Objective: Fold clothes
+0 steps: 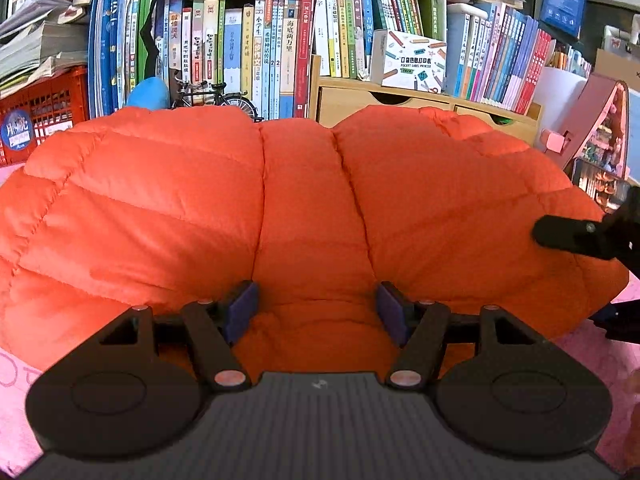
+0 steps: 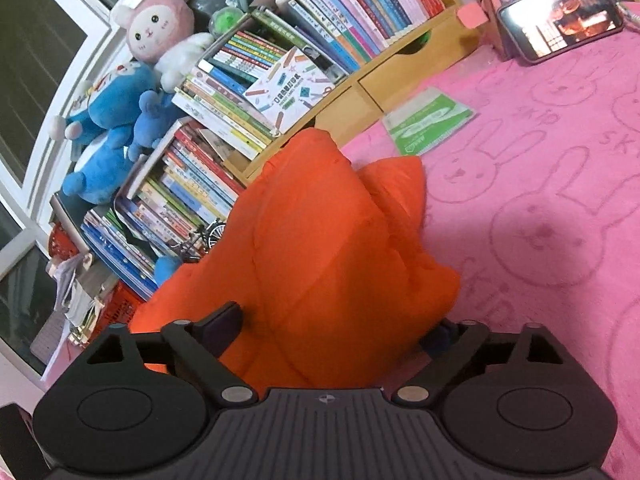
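Note:
A puffy orange quilted jacket [image 1: 312,200] lies on the pink rabbit-print blanket [image 2: 540,200] and fills the left wrist view. My left gripper [image 1: 317,312] is at its near edge, and its purple pads [image 1: 240,312] squeeze a thick fold of the padding. In the right wrist view the jacket [image 2: 320,248] is bunched up in a heap. My right gripper [image 2: 332,332] stands wide open around the heap's near end, its left finger clear of the fabric and its right finger partly hidden behind it. One black finger of the right gripper [image 1: 568,236] shows at the jacket's right side.
Packed bookshelves [image 1: 280,48] and a wooden drawer unit [image 2: 400,76] stand right behind the jacket. A small model bicycle [image 1: 216,98], a red crate [image 1: 44,116], plush toys [image 2: 120,120], a green packet [image 2: 428,120] and a lit phone [image 2: 560,20] are nearby.

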Demonstrator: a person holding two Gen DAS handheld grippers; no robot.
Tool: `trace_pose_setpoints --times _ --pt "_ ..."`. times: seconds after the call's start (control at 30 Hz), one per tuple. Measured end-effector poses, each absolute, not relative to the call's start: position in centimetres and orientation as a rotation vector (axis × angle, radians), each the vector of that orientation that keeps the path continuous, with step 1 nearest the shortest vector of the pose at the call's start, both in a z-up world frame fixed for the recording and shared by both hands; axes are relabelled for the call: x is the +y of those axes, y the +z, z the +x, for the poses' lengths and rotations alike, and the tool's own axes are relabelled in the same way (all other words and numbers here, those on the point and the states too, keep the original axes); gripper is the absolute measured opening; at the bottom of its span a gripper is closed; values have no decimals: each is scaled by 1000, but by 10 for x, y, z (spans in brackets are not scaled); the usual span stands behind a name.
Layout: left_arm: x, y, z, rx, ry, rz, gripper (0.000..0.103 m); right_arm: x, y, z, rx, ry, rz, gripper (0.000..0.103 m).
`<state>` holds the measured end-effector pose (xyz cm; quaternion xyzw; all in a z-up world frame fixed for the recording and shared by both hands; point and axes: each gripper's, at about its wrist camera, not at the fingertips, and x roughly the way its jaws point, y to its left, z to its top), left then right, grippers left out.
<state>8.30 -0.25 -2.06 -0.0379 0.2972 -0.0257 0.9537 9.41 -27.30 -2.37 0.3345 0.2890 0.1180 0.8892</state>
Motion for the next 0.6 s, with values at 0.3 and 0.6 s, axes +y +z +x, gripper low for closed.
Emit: trace_pose_setpoints --times 0.3,0.6 --pt "5 -21 83 600 -89 -130 72 -264 -26 102 564 245 670 102" --pt "9 -21 83 597 -105 -156 76 -260 -30 97 461 163 733 103"
